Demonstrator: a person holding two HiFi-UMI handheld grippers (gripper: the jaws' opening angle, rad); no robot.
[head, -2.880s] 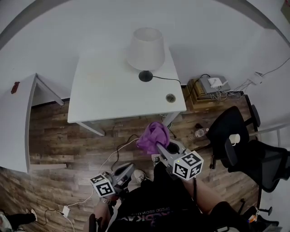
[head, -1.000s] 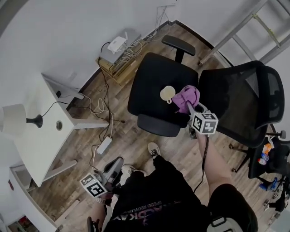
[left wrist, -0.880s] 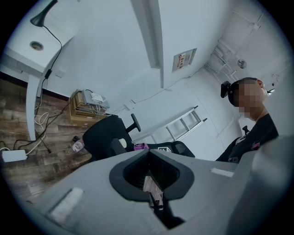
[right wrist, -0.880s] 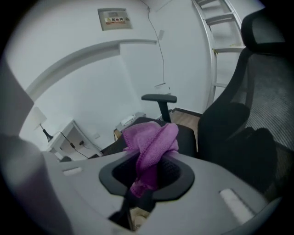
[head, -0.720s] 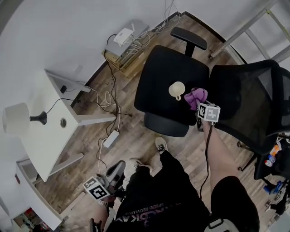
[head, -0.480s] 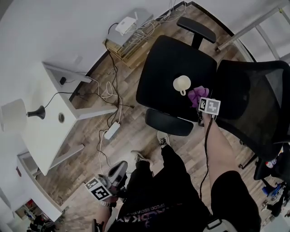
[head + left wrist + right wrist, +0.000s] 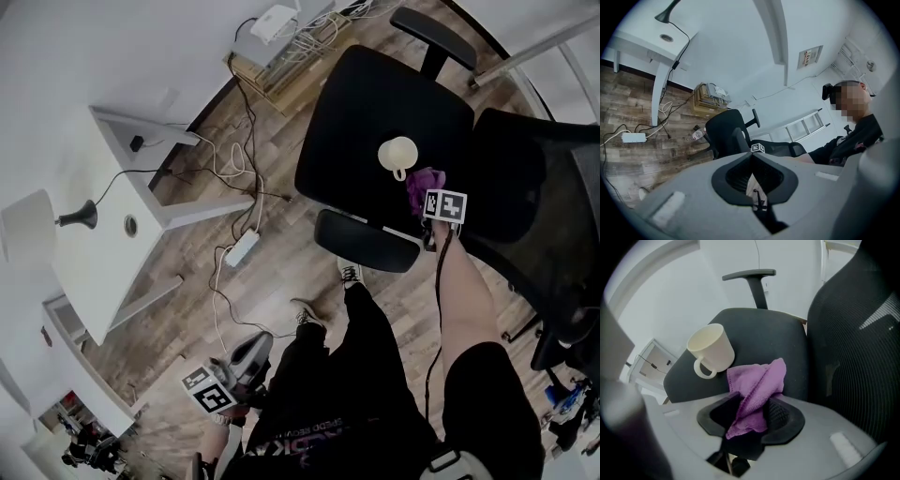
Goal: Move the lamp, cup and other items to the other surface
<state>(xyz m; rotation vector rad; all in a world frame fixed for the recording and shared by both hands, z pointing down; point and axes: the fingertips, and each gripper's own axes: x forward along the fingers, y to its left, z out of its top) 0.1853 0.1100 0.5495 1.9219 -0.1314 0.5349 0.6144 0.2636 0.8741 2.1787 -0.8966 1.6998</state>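
Placement of the cloth on the office chair. My right gripper (image 7: 752, 405) points steeply down over the chair seat (image 7: 375, 112). Its jaws have just been opening and now stand apart, with the purple cloth (image 7: 757, 385) lying loose between them: one fold leans on a pad, but nothing clamps it. I judge the cloth is being let go here because the seat serves as the other surface and already bears the cream cup (image 7: 710, 350), which lies tipped on its side just beside the cloth, handle toward me. My left gripper (image 7: 751, 157) hangs low by my leg, jaws together on nothing (idle, I judge, until the next fetch). The lamp (image 7: 33, 223) stands on the white table (image 7: 94, 272), well apart from the chair, its cord running off the edge; it is not yet moved.

Count: one cloth, one cup, one lamp; two items at the seat, one on the table; two grippers, one at work.
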